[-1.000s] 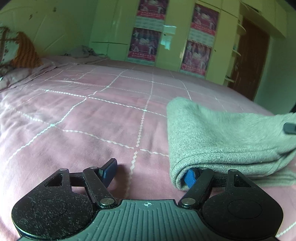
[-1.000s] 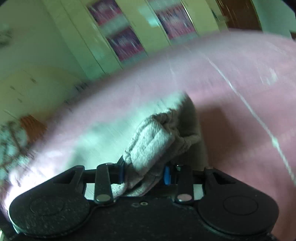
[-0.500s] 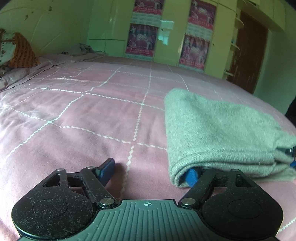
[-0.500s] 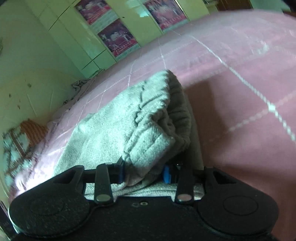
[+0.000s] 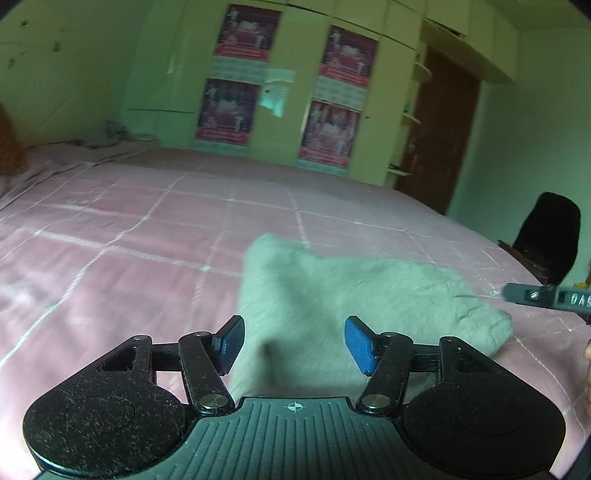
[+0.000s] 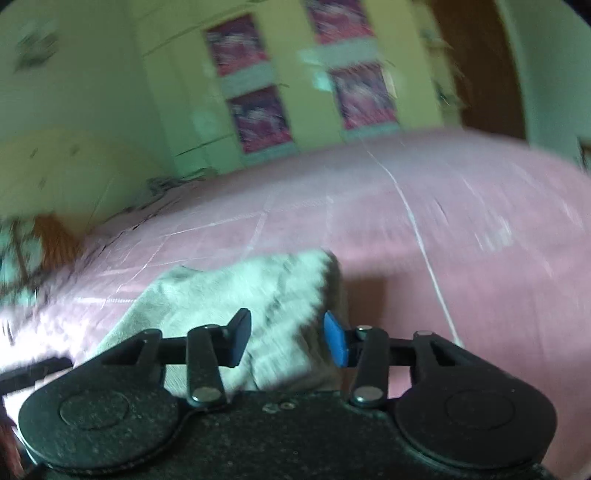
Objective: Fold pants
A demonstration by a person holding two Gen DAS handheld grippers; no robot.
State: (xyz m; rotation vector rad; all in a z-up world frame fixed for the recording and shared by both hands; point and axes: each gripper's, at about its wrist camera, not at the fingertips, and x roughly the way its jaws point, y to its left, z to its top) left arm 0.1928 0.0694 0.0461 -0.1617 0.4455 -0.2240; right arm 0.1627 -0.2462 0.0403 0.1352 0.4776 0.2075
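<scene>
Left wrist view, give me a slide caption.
Left gripper with jaws open above folded grey pants on the pink bedspread.

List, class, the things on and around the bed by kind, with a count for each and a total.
Grey folded pants: 1
Pink bedspread: 1
Wall posters: 4
Brown door: 1
Black chair: 1
Open claws, left and right: 2
Total: 10
</scene>
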